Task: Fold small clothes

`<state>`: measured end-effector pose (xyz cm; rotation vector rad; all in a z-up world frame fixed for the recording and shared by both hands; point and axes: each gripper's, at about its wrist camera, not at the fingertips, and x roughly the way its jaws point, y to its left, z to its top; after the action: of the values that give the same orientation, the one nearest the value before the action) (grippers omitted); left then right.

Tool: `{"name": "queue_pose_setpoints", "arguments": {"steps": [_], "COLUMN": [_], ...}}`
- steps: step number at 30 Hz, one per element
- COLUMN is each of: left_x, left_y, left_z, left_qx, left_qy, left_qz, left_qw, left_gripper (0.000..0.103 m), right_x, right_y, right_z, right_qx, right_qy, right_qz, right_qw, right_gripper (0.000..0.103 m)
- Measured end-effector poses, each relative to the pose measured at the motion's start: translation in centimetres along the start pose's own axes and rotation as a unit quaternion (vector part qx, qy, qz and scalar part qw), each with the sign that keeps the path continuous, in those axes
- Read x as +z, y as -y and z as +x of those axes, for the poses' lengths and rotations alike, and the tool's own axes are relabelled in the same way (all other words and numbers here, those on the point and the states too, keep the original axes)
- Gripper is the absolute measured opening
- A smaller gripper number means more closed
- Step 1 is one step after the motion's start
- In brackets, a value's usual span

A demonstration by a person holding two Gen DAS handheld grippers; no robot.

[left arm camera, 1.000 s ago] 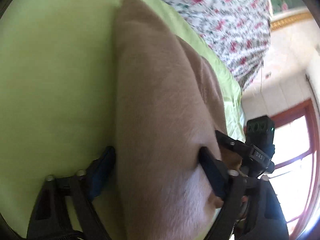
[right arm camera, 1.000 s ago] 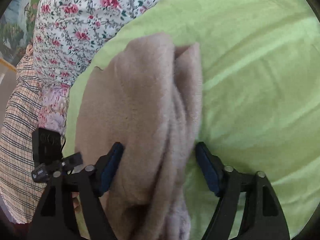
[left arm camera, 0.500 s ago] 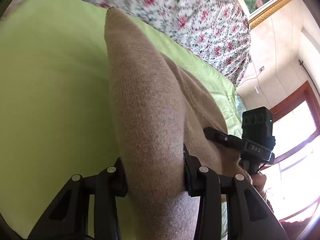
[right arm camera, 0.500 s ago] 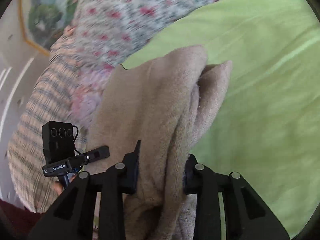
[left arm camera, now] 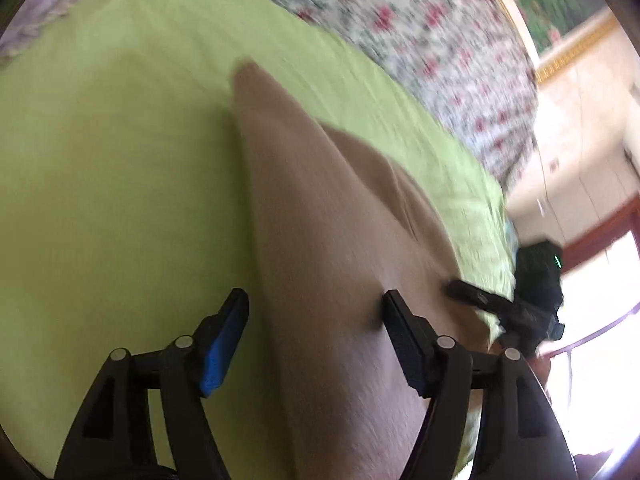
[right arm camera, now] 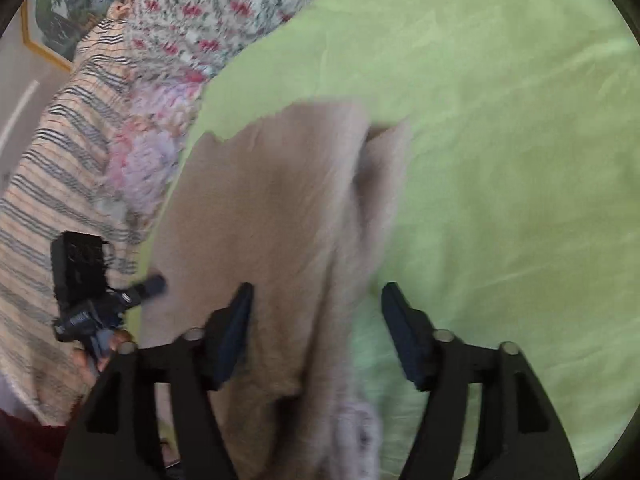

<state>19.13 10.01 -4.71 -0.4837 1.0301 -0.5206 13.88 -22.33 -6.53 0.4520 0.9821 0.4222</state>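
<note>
A beige knitted garment (left arm camera: 332, 248) lies folded in a long strip on the green bed sheet (left arm camera: 100, 184). My left gripper (left arm camera: 316, 316) is open, its jaws straddling the near end of the garment. In the right wrist view the same garment (right arm camera: 276, 208) lies between the jaws of my right gripper (right arm camera: 316, 312), which is open too. Each gripper shows in the other's view: the right one at the garment's right side (left arm camera: 532, 292), the left one at its left side (right arm camera: 92, 292).
A floral quilt (left arm camera: 420, 32) lies bunched at the far side of the bed, with a striped blanket (right arm camera: 52, 184) beside it. A framed picture (right arm camera: 60, 4) hangs on the wall. A bright window (left arm camera: 600, 300) is to the right.
Half a second ago both grippers were shut on the garment. Both have opened and let go of it, and the garment now rests on the sheet.
</note>
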Motion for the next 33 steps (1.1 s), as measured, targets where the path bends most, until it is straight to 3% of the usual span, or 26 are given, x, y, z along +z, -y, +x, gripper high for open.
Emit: {"name": "queue_pose_setpoints", "arguments": {"steps": [3, 5, 7, 9, 11, 14, 15, 19, 24, 28, 30, 33], "left_x": [2.3, 3.6, 4.8, 5.5, 6.2, 6.8, 7.1, 8.2, 8.4, 6.8, 5.1, 1.6], "left_y": [-1.4, -2.1, -2.4, -2.7, -2.5, -2.0, -1.9, -1.5, -0.4, 0.8, 1.6, 3.0], "left_z": [0.0, 0.6, 1.9, 2.6, 3.4, 4.0, 4.2, 5.4, 6.2, 3.4, 1.3, -1.5], "left_qx": [0.005, 0.009, 0.010, 0.015, 0.023, 0.043, 0.052, 0.097, 0.158, 0.138, 0.127, 0.109], "left_qy": [0.020, 0.023, 0.019, 0.016, 0.014, 0.018, 0.020, 0.019, 0.012, 0.023, 0.031, 0.042], "left_qz": [-0.026, -0.040, -0.057, -0.067, -0.065, -0.047, -0.040, -0.013, 0.029, 0.040, 0.051, 0.068], "left_qw": [0.9994, 0.9989, 0.9982, 0.9975, 0.9975, 0.9978, 0.9977, 0.9950, 0.9870, 0.9893, 0.9901, 0.9909], "left_gripper": [0.070, 0.070, 0.070, 0.070, 0.068, 0.060, 0.058, 0.049, 0.048, 0.049, 0.049, 0.050], "right_x": [2.4, 4.6, 5.9, 7.1, 7.2, 6.4, 6.1, 5.0, 4.8, 4.3, 2.9, 0.6], "right_y": [-0.1, -0.3, -0.1, 0.3, -0.1, 0.0, 0.3, 2.8, 3.2, 2.1, 1.3, -0.4], "right_z": [-1.4, -0.2, 1.3, 4.0, 4.0, 0.5, 0.1, 2.7, 3.1, 0.9, -1.1, -3.3], "right_qx": [-0.006, -0.007, -0.011, -0.021, -0.014, 0.020, 0.013, -0.031, -0.033, -0.027, -0.011, 0.000], "right_qy": [0.042, 0.042, 0.033, 0.008, 0.014, 0.081, 0.086, 0.047, 0.040, 0.041, 0.047, 0.052], "right_qz": [-0.004, -0.010, -0.005, 0.011, 0.004, -0.004, 0.002, 0.024, 0.039, 0.043, 0.039, 0.023], "right_qw": [0.999, 0.999, 0.999, 1.000, 1.000, 0.997, 0.996, 0.998, 0.998, 0.998, 0.998, 0.998], "right_gripper": [0.067, 0.067, 0.055, 0.018, 0.009, 0.008, 0.008, 0.008, 0.012, 0.025, 0.042, 0.045]}}
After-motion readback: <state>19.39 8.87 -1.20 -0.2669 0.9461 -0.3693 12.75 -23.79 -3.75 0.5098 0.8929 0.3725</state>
